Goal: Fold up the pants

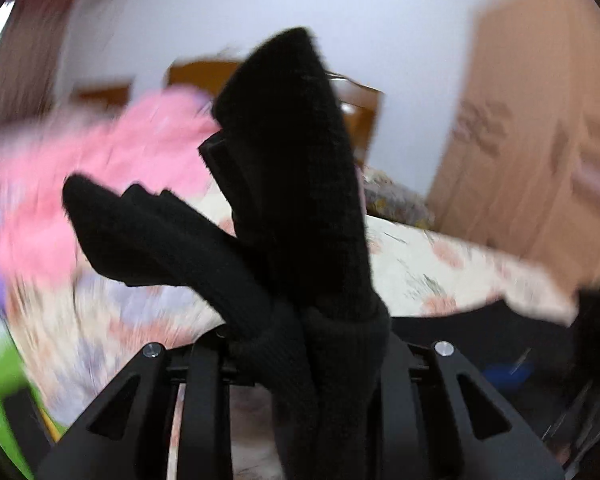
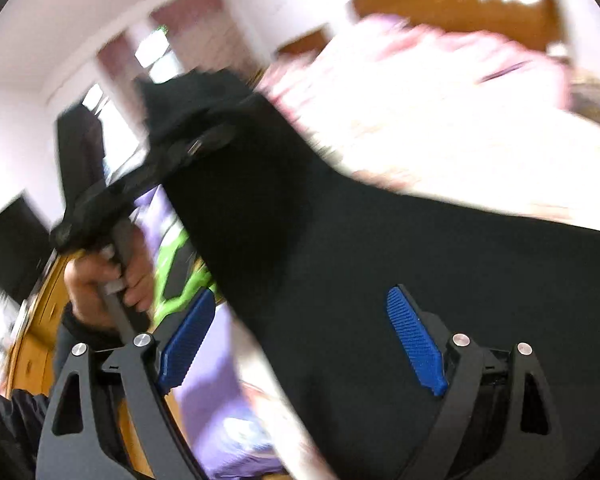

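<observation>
Left tool [image 1: 300, 344]: fingers pressed together on a bunched fold of the black knit pants [image 1: 292, 184]. The cloth stands up out of the grip in two lobes, one tall and near upright, one lower and leaning left, with more of it hanging down between the black finger frames.

Right tool [image 2: 304, 340]: spread wide, the blue ribbed pads [image 2: 416, 340] well apart. A broad sheet of the same black pants [image 2: 380, 260] lies across the gap in front of the pads; whether either pad touches the cloth cannot be told.

Right wrist view, further out: the left tool [image 2: 168, 156] appears from the side, raised, with the pants gathered at its tip, and a bare hand [image 2: 108, 280] wraps its handle. The cloth runs from that grip down to the right tool.

Surroundings: a bed with a pale floral-print cover [image 1: 440, 272] lies below and beyond the pants. A blurred pink fabric heap [image 1: 112, 168] sits on the bed to the left. A light wooden wardrobe [image 1: 540, 132] stands at the right. Both views are motion-blurred.
</observation>
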A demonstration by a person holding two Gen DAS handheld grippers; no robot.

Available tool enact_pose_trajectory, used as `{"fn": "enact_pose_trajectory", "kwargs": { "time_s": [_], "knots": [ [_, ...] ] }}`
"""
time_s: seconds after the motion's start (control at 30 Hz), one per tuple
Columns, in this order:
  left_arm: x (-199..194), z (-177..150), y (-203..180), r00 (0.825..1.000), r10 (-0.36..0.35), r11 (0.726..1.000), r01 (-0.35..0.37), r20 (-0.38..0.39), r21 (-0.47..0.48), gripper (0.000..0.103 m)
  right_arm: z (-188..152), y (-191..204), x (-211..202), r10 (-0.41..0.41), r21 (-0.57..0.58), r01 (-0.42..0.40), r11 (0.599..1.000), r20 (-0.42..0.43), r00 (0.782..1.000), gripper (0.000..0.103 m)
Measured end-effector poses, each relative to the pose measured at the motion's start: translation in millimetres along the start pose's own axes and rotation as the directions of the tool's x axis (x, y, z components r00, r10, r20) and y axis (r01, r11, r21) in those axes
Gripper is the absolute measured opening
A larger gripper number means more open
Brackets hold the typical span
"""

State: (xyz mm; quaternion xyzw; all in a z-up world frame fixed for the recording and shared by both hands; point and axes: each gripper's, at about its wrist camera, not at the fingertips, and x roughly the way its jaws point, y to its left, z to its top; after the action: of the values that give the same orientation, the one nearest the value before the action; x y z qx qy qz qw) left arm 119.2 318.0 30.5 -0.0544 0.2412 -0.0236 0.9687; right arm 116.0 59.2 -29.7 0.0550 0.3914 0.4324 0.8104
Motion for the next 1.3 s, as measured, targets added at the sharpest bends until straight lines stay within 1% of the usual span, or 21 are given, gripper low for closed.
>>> {"fn": "enact_pose_trajectory", "kwargs": {
  "time_s": [0.07,0.13,0.27,0.3,0.37,0.43,0.47,0.5,0.53,0.6,0.63,0.73,0.77,0.8,0.83,0.87,0.97,1.03,1.13,1.2,1.3],
  "knots": [
    [-1.1,4.4,-48.7,1.000,0.004,0.989,-0.004,0.002,0.149,0.024,-10.9,-36.4,-56.0,-0.085,0.088,0.076,0.993,0.104,0.991,0.086],
    [0.7,0.4,-106.0,1.000,0.003,0.952,-0.001,-0.004,0.308,0.024,-24.7,-71.4,-109.9,-0.158,0.196,0.119,0.973,0.202,0.966,0.086],
    [10.9,-37.4,-214.9,0.999,-0.009,0.811,0.034,-0.047,0.583,0.024,-58.9,-116.7,-189.0,-0.274,0.350,0.155,0.924,0.323,0.906,0.086],
    [19.8,-57.4,-246.9,0.997,-0.008,0.753,0.058,-0.079,0.655,0.024,-66.5,-123.1,-200.8,-0.291,0.368,0.159,0.916,0.337,0.895,0.086],
    [34.3,-88.9,-283.1,0.992,0.007,0.664,0.092,-0.129,0.742,0.024,-83.0,-136.1,-218.7,-0.317,0.402,0.164,0.901,0.353,0.880,0.086],
    [53.4,-134.9,-316.0,0.979,0.055,0.511,0.141,-0.196,0.848,0.028,-100.0,-145.5,-227.1,-0.321,0.422,0.160,0.892,0.343,0.883,0.086],
    [58.1,-154.0,-322.7,0.979,0.094,0.443,0.123,-0.183,0.888,0.027,-106.7,-148.7,-226.6,-0.321,0.429,0.161,0.889,0.332,0.887,0.086],
    [53.4,-166.1,-325.4,0.992,0.097,0.391,0.042,-0.086,0.919,0.027,-112.8,-151.5,-225.2,-0.320,0.436,0.161,0.885,0.319,0.892,0.086],
    [50.8,-164.8,-321.0,0.992,0.087,0.409,0.051,-0.095,0.911,0.032,-117.6,-155.5,-222.5,-0.310,0.448,0.151,0.881,0.306,0.900,0.086],
    [48.5,-152.3,-307.6,0.986,0.054,0.474,0.112,-0.156,0.873,0.052,-120.0,-168.5,-213.1,-0.269,0.475,0.111,0.873,0.277,0.922,0.086],
    [44.6,-148.4,-301.4,0.987,0.033,0.488,0.119,-0.154,0.865,0.067,-123.1,-172.4,-204.3,-0.240,0.494,0.085,0.865,0.260,0.935,0.086],
    [4.3,-135.8,-289.5,0.982,-0.100,0.517,0.187,-0.158,0.835,0.083,-128.7,-171.8,-181.4,-0.145,0.508,0.011,0.861,0.224,0.964,0.086],
    [-11.6,-130.6,-275.9,0.978,-0.149,0.550,0.204,-0.145,0.810,0.091,-129.2,-168.0,-174.6,-0.113,0.499,-0.004,0.867,0.206,0.972,0.086],
    [-23.6,-128.0,-269.7,0.978,-0.169,0.580,0.199,-0.123,0.790,0.093,-128.1,-162.4,-167.6,-0.088,0.482,-0.011,0.876,0.182,0.979,0.086],
    [-34.0,-125.5,-263.5,0.980,-0.177,0.625,0.187,-0.095,0.758,0.095,-127.1,-155.8,-160.4,-0.066,0.466,-0.011,0.885,0.147,0.987,0.086],
    [-37.8,-120.5,-252.4,0.982,-0.170,0.663,0.174,-0.080,0.728,0.096,-125.8,-149.4,-151.3,-0.053,0.455,0.000,0.890,0.103,0.993,0.086],
    [-34.9,-105.9,-192.4,0.996,-0.076,0.831,0.092,-0.052,0.548,0.097,-123.3,-126.5,-138.9,-0.060,0.410,0.040,0.911,0.037,0.998,0.088],
    [-24.7,-102.9,-158.8,0.996,-0.045,0.889,0.075,-0.076,0.453,0.097,-119.5,-118.8,-131.2,-0.030,0.404,0.020,0.915,0.020,0.999,0.088],
    [-13.7,-104.1,-122.8,0.994,-0.023,0.922,0.063,-0.107,0.382,0.097,-111.4,-112.3,-110.6,-0.085,0.376,0.107,0.920,-0.075,0.994,0.088],
    [-8.0,-101.9,-108.8,0.993,-0.011,0.926,0.055,-0.121,0.373,0.097,-103.4,-111.2,-100.8,-0.119,0.354,0.149,0.923,-0.106,0.987,0.089],
    [-3.1,-117.2,-105.5,0.987,-0.041,0.927,0.095,-0.154,0.364,0.097,-90.4,-113.8,-91.5,-0.105,0.366,0.148,0.919,-0.135,0.985,0.089]
  ]
}}
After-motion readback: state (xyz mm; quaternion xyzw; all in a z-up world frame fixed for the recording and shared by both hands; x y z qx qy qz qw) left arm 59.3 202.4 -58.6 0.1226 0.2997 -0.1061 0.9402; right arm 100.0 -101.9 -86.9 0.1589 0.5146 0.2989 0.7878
